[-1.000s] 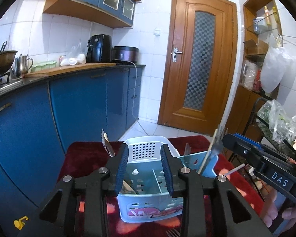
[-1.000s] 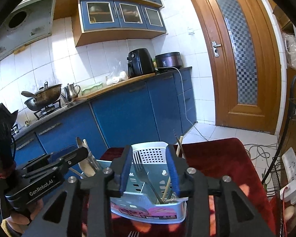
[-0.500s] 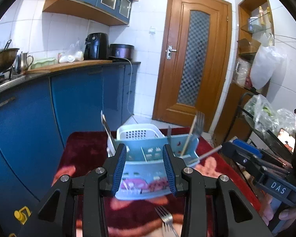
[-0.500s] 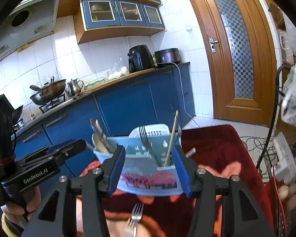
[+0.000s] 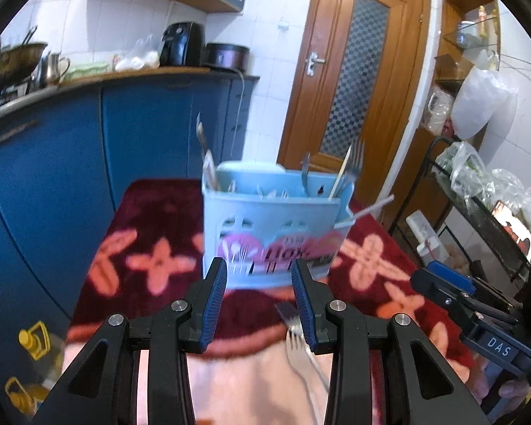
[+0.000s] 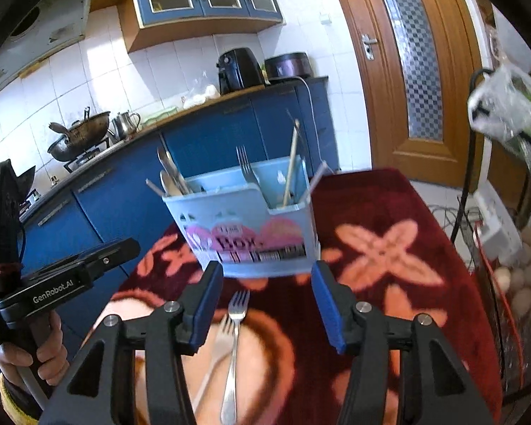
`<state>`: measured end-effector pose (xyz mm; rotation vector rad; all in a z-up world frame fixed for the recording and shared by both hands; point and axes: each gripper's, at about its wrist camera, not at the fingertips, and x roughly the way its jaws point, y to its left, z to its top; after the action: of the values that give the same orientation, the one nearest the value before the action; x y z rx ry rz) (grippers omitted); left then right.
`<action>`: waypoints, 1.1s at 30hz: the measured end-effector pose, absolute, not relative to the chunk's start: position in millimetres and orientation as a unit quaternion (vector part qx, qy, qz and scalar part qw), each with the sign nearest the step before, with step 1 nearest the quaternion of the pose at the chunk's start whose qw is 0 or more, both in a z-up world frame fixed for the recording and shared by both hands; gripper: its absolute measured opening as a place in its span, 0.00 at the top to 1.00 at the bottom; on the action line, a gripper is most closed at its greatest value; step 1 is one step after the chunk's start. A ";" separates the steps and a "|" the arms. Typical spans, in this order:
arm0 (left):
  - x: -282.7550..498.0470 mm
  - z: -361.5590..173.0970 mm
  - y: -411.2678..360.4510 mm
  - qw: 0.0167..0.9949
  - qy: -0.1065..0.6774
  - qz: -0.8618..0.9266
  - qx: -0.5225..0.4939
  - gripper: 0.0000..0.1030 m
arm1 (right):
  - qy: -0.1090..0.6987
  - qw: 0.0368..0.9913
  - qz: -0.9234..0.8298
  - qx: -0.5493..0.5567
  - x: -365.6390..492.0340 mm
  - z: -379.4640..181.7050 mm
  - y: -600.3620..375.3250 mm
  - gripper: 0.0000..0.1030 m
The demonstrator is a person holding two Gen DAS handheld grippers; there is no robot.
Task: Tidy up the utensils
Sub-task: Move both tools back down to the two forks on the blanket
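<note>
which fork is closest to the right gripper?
The fork lying flat on the red cloth, between the right gripper fingers. The other clear fork stands upright in the blue caddy.

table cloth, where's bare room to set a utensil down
Bare red cloth right of the blue caddy and left of it. Crowded in front: two forks lie between the caddy and both open grippers.

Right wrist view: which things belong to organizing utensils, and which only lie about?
For the job: caddy, forks on the cloth, right gripper.
Lying about: wok, kettle, air fryer, extension socket.
</note>
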<state>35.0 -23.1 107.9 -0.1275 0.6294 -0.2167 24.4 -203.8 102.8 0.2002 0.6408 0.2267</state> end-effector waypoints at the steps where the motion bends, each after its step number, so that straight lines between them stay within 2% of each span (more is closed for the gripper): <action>1: 32.6 101.6 -21.4 0.940 0.317 -0.104 -0.066 0.62 | 0.320 0.936 0.110 0.099 22.9 98.4 -204.2 0.46; 19: 26.6 28.3 -35.6 0.890 0.425 -0.141 -0.085 0.62 | 0.365 0.923 0.070 0.101 1.9 56.0 -216.8 0.43; 33: 19.8 9.0 -64.0 0.873 0.460 -0.156 -0.047 0.62 | 0.373 0.920 0.052 0.108 -5.8 50.9 -225.9 0.41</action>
<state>19.8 -64.0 9.0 -0.0972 0.9610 -0.3263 -5.8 -225.9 50.9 0.2212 0.7663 0.1066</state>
